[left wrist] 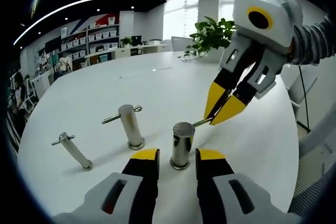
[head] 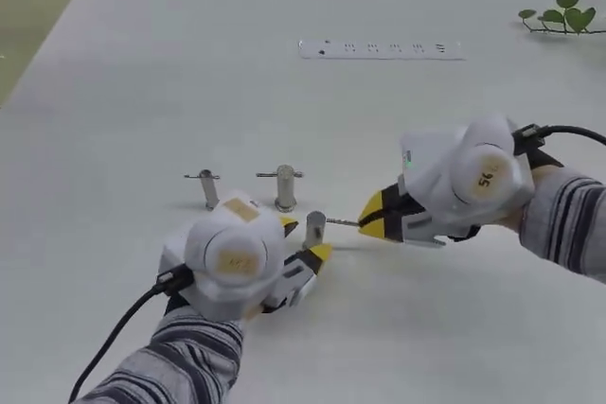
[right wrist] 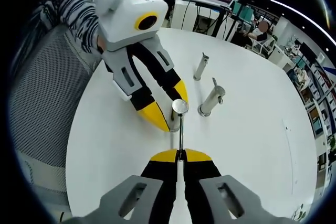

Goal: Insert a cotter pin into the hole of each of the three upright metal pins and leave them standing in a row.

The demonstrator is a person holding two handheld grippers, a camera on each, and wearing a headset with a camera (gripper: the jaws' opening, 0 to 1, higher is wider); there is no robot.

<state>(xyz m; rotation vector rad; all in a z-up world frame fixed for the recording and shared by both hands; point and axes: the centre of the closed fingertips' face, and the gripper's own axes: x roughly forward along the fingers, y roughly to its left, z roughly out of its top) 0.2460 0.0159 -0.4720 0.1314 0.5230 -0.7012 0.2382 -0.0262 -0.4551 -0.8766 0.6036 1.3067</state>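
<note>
Three metal pins stand in a row on the white table [head: 284,101]. The far left pin [head: 209,188] and the middle pin [head: 285,186] each carry a cotter pin through the top. The third pin [head: 314,229] stands between the jaws of my left gripper [head: 305,238], which is open, with a thin gap showing beside the pin [left wrist: 182,145]. My right gripper [head: 372,217] is shut on a cotter pin [head: 343,222], held level. The cotter pin's tip [right wrist: 180,127] reaches the side of the third pin's top [right wrist: 179,107].
A white power strip [head: 382,49] lies at the back of the table. A green plant [head: 566,16] sits at the far right. The table's left edge [head: 47,44] runs diagonally. A mesh chair [right wrist: 42,108] stands beside the table.
</note>
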